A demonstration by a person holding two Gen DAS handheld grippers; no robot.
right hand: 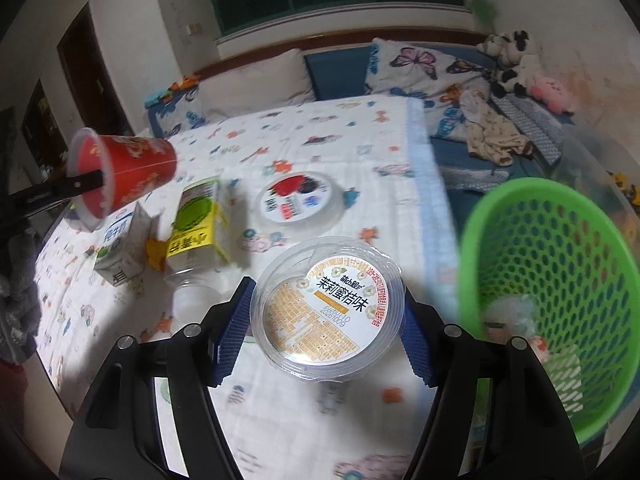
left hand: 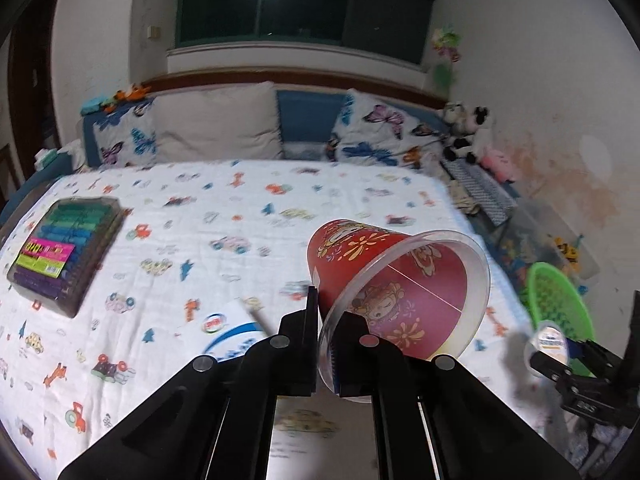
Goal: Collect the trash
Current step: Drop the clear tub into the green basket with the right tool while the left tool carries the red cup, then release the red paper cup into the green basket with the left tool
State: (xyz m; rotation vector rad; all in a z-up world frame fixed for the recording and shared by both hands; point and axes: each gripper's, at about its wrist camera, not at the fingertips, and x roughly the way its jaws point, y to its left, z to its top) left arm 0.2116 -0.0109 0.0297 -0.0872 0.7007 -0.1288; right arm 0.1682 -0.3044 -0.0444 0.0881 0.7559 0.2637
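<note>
Between the blue pads of my right gripper [right hand: 326, 320] sits a clear jelly cup [right hand: 326, 310], clamped from both sides and lifted off the bed [right hand: 320, 136], its printed lid facing the camera. Just to its right stands the green basket [right hand: 560, 280], with some wrappers already lying in the bottom. My left gripper [left hand: 326, 336] is closed on the rim of a red cup [left hand: 384, 280] in a clear sleeve, one finger inside the mouth and one outside, so the cup hangs tilted above the sheet. From the left wrist view the basket lies far to the right, beyond the other gripper.

Still on the bed, to the left of the jelly cup, I see a yellow and green carton [right hand: 198, 224], a white and blue milk carton [right hand: 120, 248], a clear bottle [right hand: 190, 300] and a second lidded jelly cup [right hand: 298, 200] farther off. A box of coloured pens [left hand: 64, 248] lies at the far left and looks like no trash.

I judge both hands are mid-carry. Next I would swing the right gripper over the basket's mouth and open it, then bring the red cup across.
</note>
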